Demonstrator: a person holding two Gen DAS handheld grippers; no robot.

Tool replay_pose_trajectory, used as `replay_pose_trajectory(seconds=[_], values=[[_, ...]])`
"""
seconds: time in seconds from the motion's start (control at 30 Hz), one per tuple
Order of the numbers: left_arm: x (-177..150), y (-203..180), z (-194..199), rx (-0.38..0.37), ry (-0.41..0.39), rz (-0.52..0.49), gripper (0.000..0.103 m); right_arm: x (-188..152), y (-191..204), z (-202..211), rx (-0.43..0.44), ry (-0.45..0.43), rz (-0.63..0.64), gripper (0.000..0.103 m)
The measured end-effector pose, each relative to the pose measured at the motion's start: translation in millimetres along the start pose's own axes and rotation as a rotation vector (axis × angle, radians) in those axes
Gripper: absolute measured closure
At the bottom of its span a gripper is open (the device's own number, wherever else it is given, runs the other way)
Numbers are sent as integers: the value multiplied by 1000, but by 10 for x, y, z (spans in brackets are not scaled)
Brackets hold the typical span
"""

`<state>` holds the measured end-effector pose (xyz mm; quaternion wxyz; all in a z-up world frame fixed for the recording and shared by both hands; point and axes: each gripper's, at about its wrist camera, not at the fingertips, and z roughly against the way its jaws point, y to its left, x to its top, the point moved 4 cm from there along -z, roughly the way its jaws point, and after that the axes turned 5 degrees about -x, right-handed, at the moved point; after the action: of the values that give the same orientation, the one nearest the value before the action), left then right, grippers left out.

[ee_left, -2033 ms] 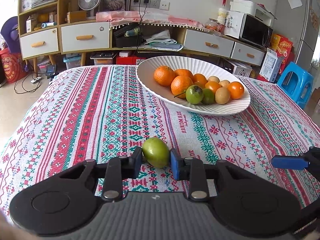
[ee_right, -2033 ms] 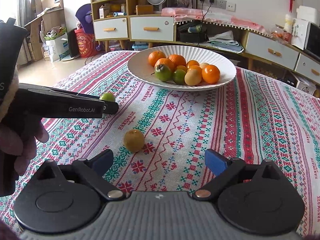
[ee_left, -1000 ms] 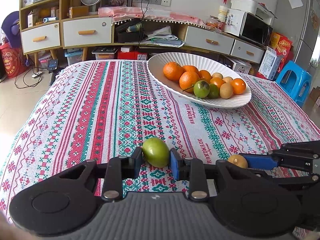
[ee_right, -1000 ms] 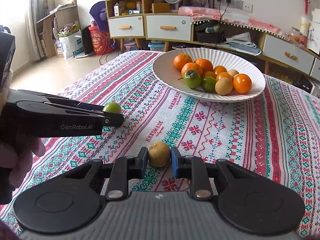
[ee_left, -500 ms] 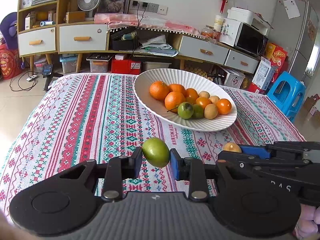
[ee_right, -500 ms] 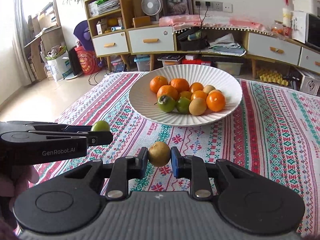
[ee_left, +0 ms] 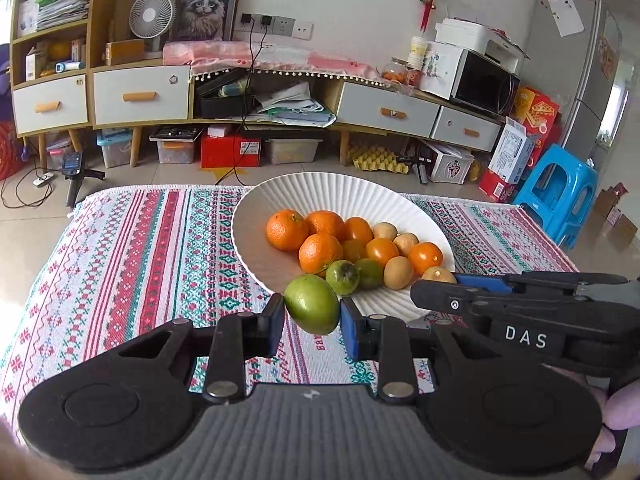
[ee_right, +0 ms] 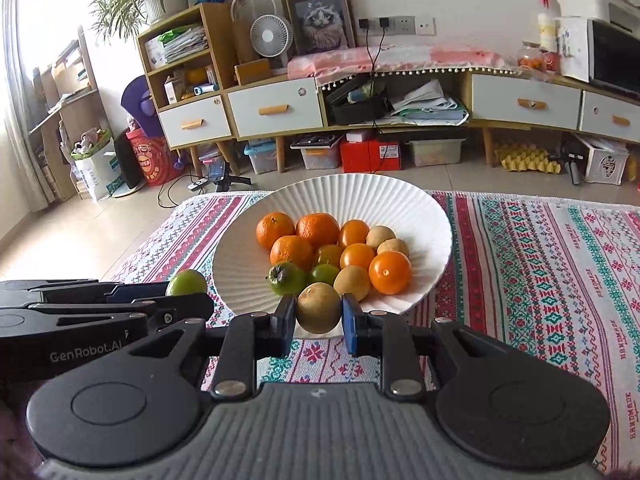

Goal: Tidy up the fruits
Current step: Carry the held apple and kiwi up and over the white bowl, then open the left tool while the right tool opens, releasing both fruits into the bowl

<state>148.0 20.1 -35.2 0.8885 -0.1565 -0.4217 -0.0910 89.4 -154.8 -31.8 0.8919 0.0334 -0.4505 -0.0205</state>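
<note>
My left gripper [ee_left: 312, 320] is shut on a green fruit [ee_left: 311, 304] and holds it in the air just before the near rim of the white ribbed plate [ee_left: 340, 192]. My right gripper [ee_right: 319, 322] is shut on a brown-yellow fruit [ee_right: 318, 307], also held at the plate's near rim [ee_right: 400, 306]. The plate holds several oranges [ee_right: 318, 230], green fruits [ee_right: 286, 278] and brown fruits [ee_right: 380, 236]. The right gripper shows from the side in the left wrist view [ee_left: 444, 280], and the left one in the right wrist view [ee_right: 188, 286].
The table carries a red, green and white patterned cloth [ee_left: 140, 260]. Beyond its far edge are the floor, a low cabinet with drawers [ee_left: 140, 96] and a blue stool [ee_left: 560, 196] at the right.
Both grippers have lifted their fruits off the cloth and moved forward to the plate's near rim. A second earlier both fruits were down near the cloth, farther from the plate.
</note>
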Motion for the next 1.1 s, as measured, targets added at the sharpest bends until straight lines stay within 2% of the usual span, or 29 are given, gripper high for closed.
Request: replay_pose_trajectory(seconds=[0.37, 0.77, 1.1], values=[[113, 74, -321, 0, 59, -106, 70, -9, -5, -172, 13, 29, 43, 81], [71, -7, -364, -5, 64, -167, 70, -48, -18, -189, 6, 44, 65, 81], [75, -3, -250, 15, 37, -161, 55, -21, -47, -125, 11, 29, 55, 73]])
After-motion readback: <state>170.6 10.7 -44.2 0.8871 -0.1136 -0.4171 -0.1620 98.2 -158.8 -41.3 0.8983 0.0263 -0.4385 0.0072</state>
